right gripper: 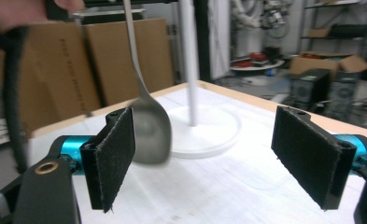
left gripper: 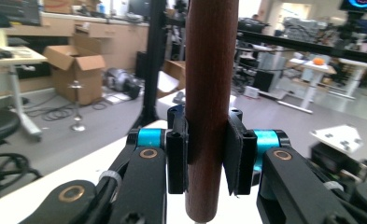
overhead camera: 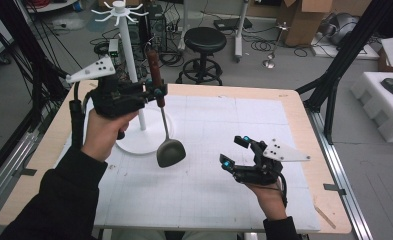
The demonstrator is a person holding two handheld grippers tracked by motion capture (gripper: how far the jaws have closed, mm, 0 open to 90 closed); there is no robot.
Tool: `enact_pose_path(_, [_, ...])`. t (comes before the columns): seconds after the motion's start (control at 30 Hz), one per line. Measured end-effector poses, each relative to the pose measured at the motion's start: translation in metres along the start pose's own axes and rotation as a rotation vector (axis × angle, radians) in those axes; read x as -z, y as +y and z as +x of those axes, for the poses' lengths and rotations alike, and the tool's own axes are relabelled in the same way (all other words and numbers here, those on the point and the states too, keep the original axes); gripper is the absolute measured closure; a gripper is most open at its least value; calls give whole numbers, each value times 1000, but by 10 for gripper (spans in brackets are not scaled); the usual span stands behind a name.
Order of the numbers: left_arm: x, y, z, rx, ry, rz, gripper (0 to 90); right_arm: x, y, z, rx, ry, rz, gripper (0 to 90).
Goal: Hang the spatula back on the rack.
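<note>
The left gripper (overhead camera: 156, 92) has its fingers (left gripper: 176, 156) clamped on the dark wooden handle of a ladle (overhead camera: 170, 151). In the left gripper view the handle (left gripper: 210, 107) stands upright between the two pads, which press on it from either side; it runs well above the fingers and ends just below them. In the high view the ladle hangs from those fingers: the handle rises above them, the thin metal shaft drops below, and the grey bowl sits at the bottom, over the white mat on the table (overhead camera: 294, 107). Whether the bowl touches the mat cannot be told.

Just behind the left fingers stands a white rack (overhead camera: 129, 75) with a tall post, short hooks at its top and a round base (overhead camera: 134, 142). The ladle's bowl is beside that base, on the side towards the right gripper.

The right gripper (overhead camera: 234, 151) is held low over the mat, well apart from the ladle, with its fingers (right gripper: 111, 163) spread wide and nothing between them. In the right gripper view the ladle's bowl (right gripper: 151, 130) shows beyond the pad at that view's left, slightly blurred, and the rack's post (right gripper: 189, 60) and base rise farther off, in the gap between the two pads. The person's left hand (overhead camera: 104, 132) grips its tool below the grey plate.
</note>
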State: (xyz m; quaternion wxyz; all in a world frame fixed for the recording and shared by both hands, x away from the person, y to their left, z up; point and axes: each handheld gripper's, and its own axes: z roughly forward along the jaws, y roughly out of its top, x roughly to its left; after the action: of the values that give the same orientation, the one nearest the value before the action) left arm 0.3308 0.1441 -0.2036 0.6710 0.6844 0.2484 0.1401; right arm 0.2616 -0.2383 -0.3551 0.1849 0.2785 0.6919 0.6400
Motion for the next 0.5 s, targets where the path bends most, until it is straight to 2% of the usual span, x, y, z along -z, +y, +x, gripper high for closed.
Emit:
enact_pose_path(0.17, [-3,16,17,5,53,18,732,11,-7,-11,7,-74,28,192])
enact_pose_path(0.3, [-6,27,27,8,97,16,732,17,-14,-16,1,-87,20,190])
enact_pose_path(0.5, [-12,36,37,13,138,29,732,24,-19,-19,0,-92,25,190])
